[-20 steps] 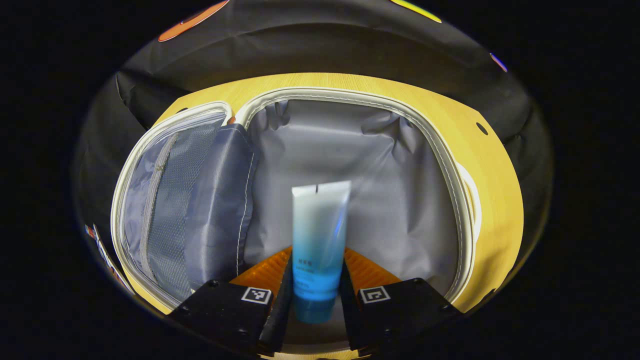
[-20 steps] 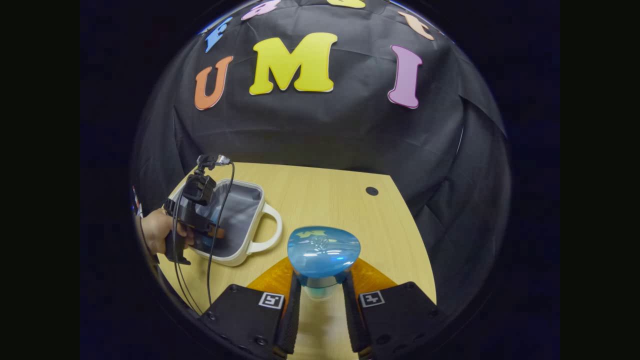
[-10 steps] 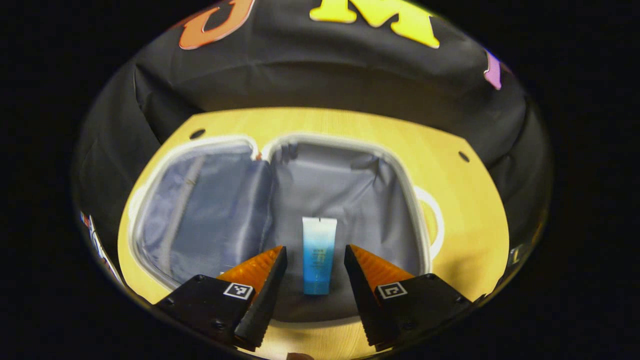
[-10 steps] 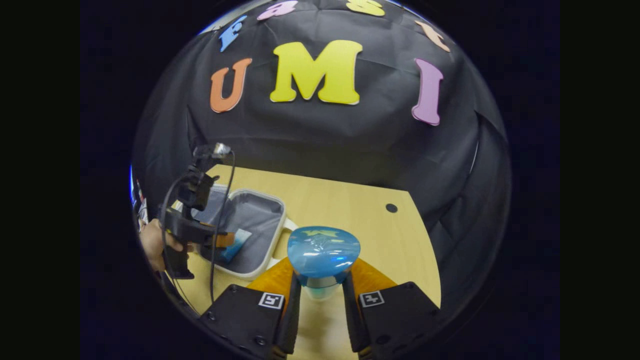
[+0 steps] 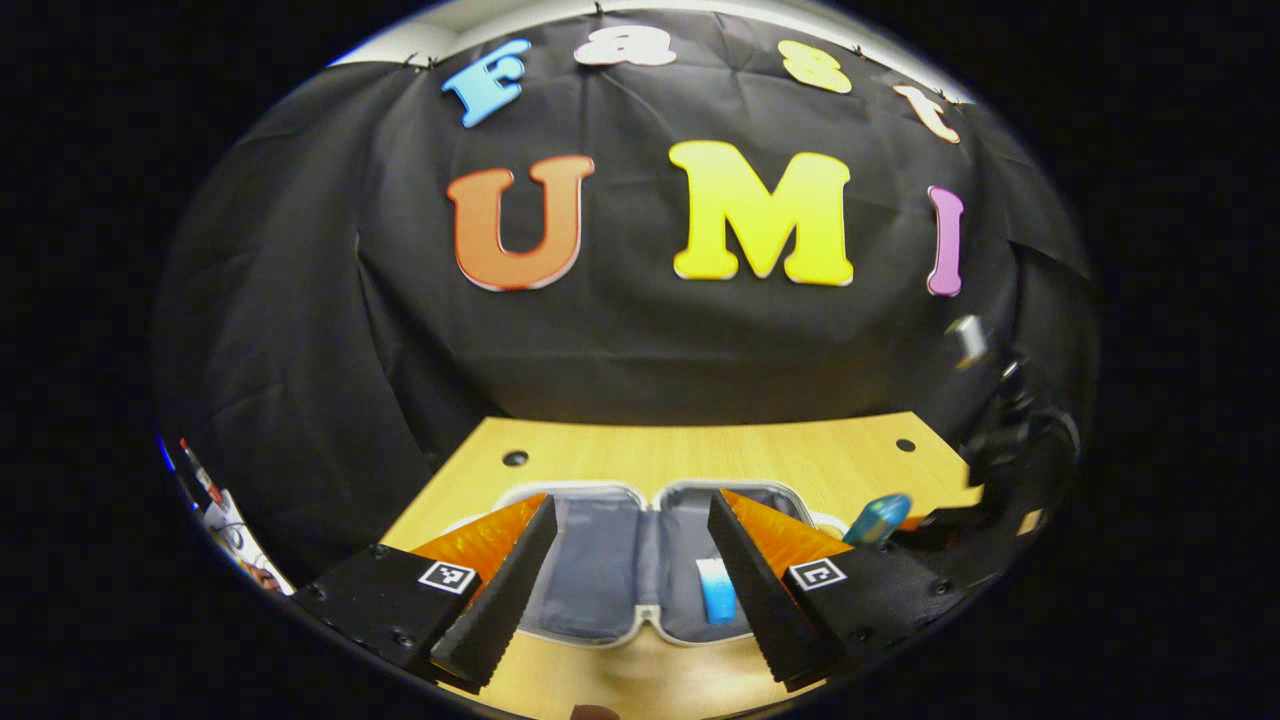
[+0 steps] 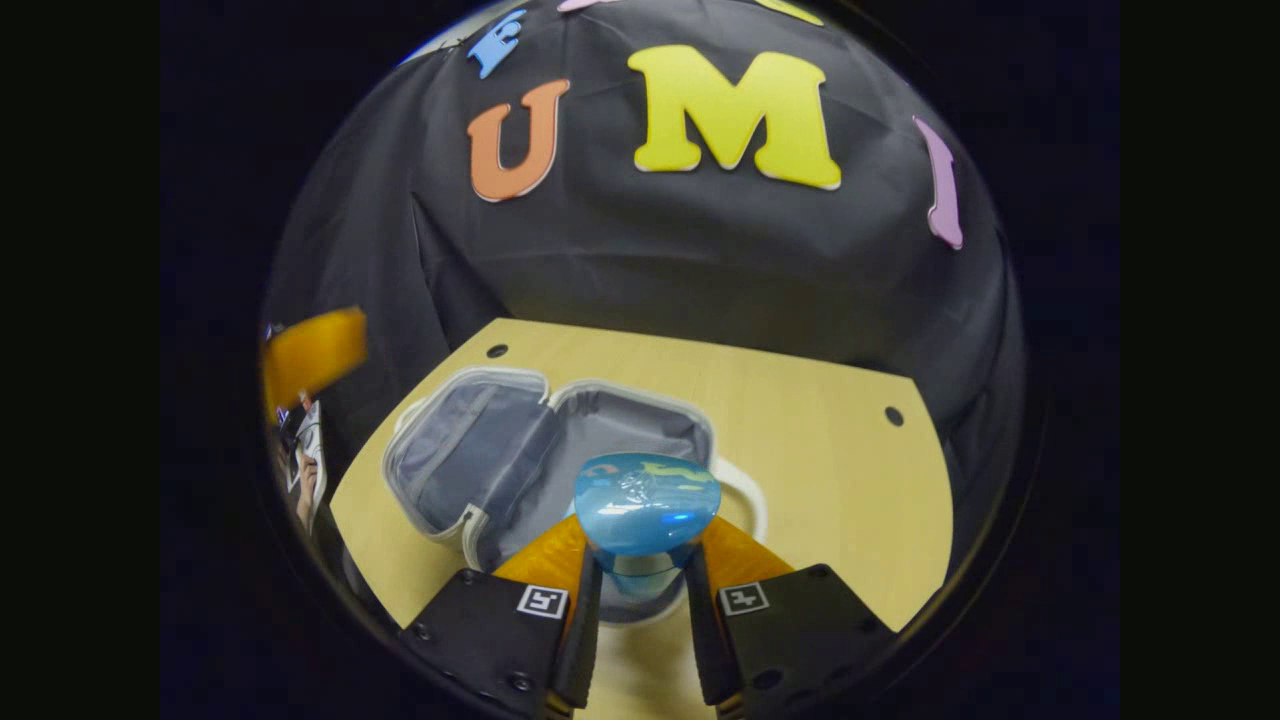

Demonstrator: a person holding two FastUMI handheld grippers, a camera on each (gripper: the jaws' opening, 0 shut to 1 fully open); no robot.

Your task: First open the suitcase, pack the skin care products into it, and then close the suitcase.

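The suitcase (image 5: 600, 560) lies open on the wooden table, grey lining up. A white-to-blue tube (image 5: 716, 592) rests in its right half. My left gripper (image 5: 630, 505) is open and raised well back from the case, with nothing between its fingers. The right gripper (image 6: 640, 570) is shut on a bottle with a rounded blue cap (image 6: 648, 498), held above the near edge of the suitcase (image 6: 470, 460). In the left gripper view the right gripper's dark body (image 5: 1000, 450) shows at the right edge with the blue bottle (image 5: 878, 517). An orange finger (image 6: 310, 355) of the left gripper shows at the left of the right gripper view.
The wooden table (image 6: 830, 470) has bare room to the right of the case, with small round holes (image 6: 893, 415) near its far corners. The black cloth wall rises straight behind the table. The case's white handle (image 6: 745, 490) sticks out on its right side.
My left gripper opened, left the tube lying in the suitcase, then rose and drew back. The right gripper carried the blue bottle leftward to the suitcase.
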